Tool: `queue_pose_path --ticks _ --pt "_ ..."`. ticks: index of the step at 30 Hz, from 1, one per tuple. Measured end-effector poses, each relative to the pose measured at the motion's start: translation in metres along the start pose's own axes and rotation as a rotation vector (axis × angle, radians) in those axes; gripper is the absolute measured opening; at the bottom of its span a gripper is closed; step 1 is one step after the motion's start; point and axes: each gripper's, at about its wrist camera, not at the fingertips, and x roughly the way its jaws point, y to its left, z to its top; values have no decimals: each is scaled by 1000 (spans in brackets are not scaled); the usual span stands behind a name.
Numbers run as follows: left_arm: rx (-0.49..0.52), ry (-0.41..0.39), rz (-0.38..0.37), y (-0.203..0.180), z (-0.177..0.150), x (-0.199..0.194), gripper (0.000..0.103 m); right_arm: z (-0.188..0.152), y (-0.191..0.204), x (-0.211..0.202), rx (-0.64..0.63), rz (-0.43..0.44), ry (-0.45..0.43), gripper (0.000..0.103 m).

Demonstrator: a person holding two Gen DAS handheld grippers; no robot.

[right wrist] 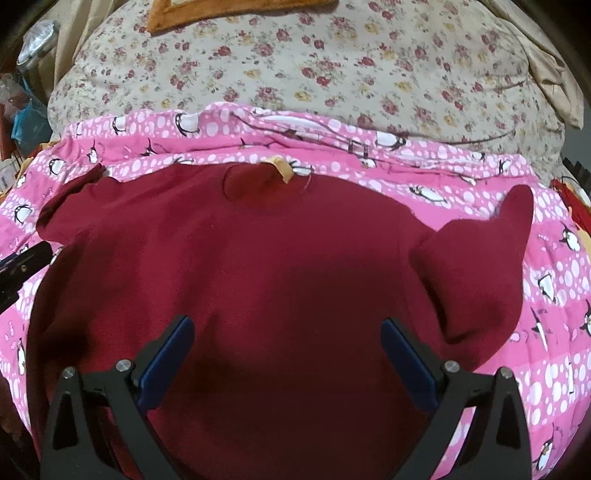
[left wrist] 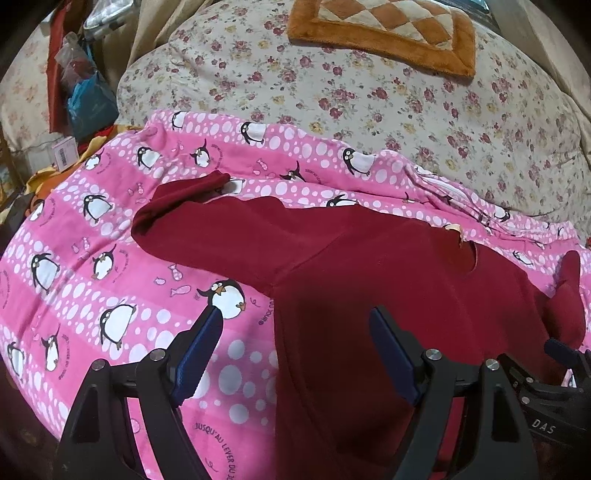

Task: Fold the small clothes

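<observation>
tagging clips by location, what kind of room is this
Most likely a bedroom: a red top lies on a pink penguin blanket spread over a floral quilt, with a cushion behind.

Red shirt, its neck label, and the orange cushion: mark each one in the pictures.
red shirt [right wrist: 280, 266], right wrist view, middle of the chest panel.
neck label [right wrist: 282, 168], right wrist view, the tan tab at the collar.
orange cushion [left wrist: 384, 51], left wrist view, its plush orange border.

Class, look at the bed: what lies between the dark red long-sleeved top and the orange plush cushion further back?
In both wrist views, the pink penguin-print blanket and then the floral quilt separate the dark red long-sleeved top from the orange plush cushion.
</observation>
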Motion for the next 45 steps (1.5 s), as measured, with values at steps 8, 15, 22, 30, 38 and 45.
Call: queue_pose_path --ticks 8,15,22,30,38,45 --pt "7 5 -6 -2 0 1 64 -7 -4 13 27 -13 11 103" --pt "9 14 -8 -3 -1 4 64 -7 -4 15 31 -16 6 103" --pt "15 16 -7 -6 0 4 64 -7 -6 15 39 -5 10 103" --pt "13 29 -12 -7 0 5 64 -7 -4 21 15 0 43 103" --pt "41 -27 -16 -12 3 -10 64 2 -9 -12 55 -9 -33 102" --pt "65 -42 -59 -19 12 -25 64 20 -15 -49 65 -4 -82 102"
